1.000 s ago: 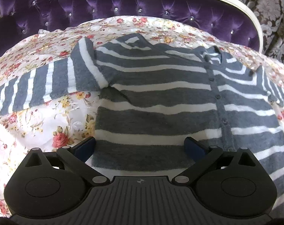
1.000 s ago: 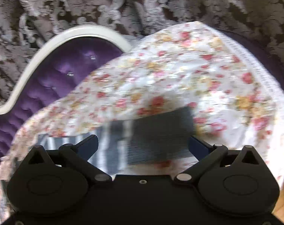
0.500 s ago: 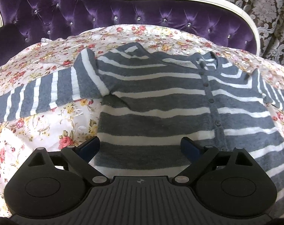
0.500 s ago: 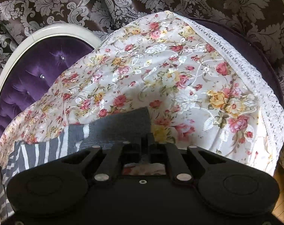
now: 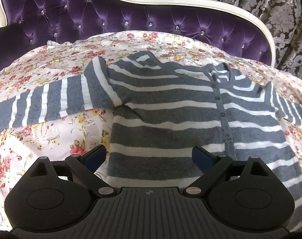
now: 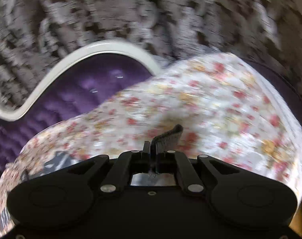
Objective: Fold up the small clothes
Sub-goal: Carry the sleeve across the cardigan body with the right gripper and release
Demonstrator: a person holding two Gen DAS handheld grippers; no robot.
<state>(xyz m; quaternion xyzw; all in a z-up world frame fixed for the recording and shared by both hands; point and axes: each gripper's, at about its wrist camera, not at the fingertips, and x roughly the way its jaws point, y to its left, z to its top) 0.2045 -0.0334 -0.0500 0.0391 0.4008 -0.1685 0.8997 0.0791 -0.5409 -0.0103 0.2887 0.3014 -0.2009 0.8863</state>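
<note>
The left gripper (image 5: 149, 155) hangs wide apart over the striped cardigan's (image 5: 170, 123) near hem while the right gripper (image 6: 153, 149) pinches its grey cuff (image 6: 169, 136) above the floral sheet (image 6: 220, 103).

No legible text appears in either view. The neck label (image 5: 191, 74) inside the striped cardigan (image 5: 170, 107) carries print too small to read.

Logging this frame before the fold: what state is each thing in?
Striped cardigan: spread flat, buttoned, one sleeve stretched sideways.
Left tongs: open, above the hem.
Right tongs: shut on the sleeve cuff.
Floral cloth: spread under the cardigan.
</note>
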